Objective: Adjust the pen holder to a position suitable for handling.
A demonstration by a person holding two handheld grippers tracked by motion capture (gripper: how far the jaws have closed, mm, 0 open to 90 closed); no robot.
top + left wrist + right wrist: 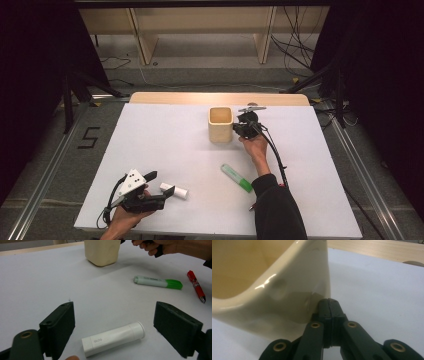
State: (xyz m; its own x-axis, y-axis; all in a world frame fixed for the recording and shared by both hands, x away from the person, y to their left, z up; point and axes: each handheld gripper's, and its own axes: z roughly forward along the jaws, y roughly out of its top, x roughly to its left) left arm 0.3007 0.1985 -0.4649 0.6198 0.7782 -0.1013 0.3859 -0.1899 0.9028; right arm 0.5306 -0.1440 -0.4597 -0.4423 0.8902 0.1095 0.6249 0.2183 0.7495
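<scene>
A cream square cup (pixel 220 124) stands upright at the table's far middle; its glossy wall (pixel 287 290) looms in the right gripper view. My right gripper (pixel 239 129) is shut with nothing held, its tips (pixel 329 306) close against the cup's right side. A white tube (pixel 174 190) lies at the near left. My left gripper (pixel 159 181) is open, and the tube (pixel 113 338) lies between its two jaws in the left gripper view. A green highlighter (pixel 237 178) (pixel 158 282) lies near the middle. A red pen (pixel 196 286) lies by the right sleeve.
The white table sheet (pixel 165 145) has a wooden strip (pixel 220 98) at its far edge. Beyond it stand a wooden shelf frame (pixel 200 30) and cables (pixel 295 45) on the floor. Tripod legs (pixel 75 85) flank both sides.
</scene>
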